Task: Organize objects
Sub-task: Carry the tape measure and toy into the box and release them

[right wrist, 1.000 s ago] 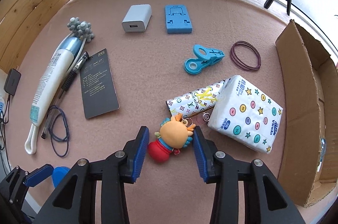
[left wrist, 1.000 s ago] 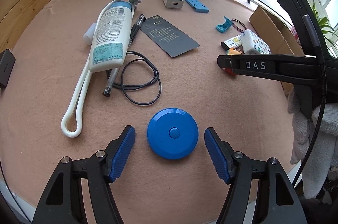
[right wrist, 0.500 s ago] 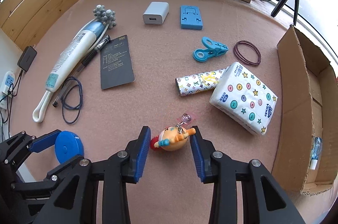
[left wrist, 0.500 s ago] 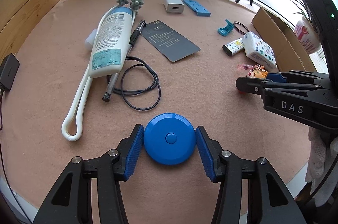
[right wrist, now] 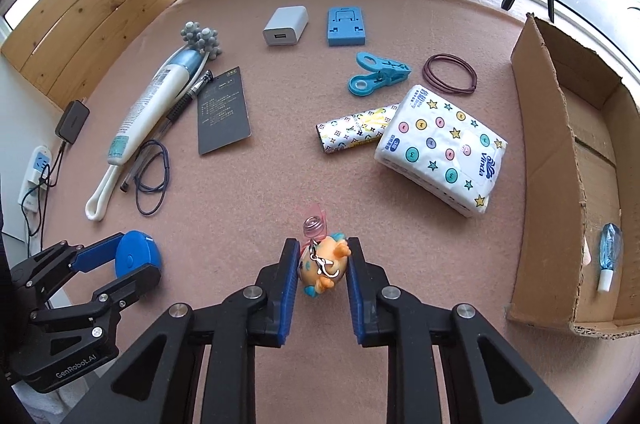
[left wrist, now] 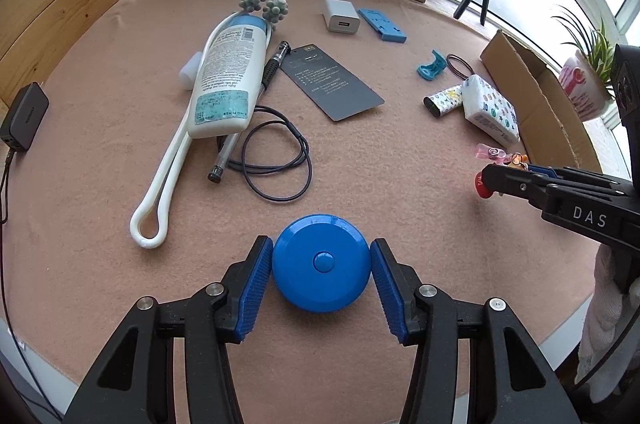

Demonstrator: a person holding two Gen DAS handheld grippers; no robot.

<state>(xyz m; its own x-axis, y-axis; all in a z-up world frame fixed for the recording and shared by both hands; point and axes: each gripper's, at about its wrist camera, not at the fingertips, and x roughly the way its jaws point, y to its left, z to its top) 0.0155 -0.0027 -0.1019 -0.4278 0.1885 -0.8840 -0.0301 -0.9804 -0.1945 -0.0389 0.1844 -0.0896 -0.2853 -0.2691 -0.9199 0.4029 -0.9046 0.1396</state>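
left tongs [left wrist: 321, 274] clamp blue disc [left wrist: 320, 262], flat on bench [left wrist: 400, 152] near edge | right tongs [right wrist: 322, 274] closing on orange toy [right wrist: 322, 264], keyring end pointing far

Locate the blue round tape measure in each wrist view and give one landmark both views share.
Left wrist view: blue round tape measure, bottom centre, between the left hand-held gripper pads.
Right wrist view: tape measure, lower left.
Shared landmark: dark card.
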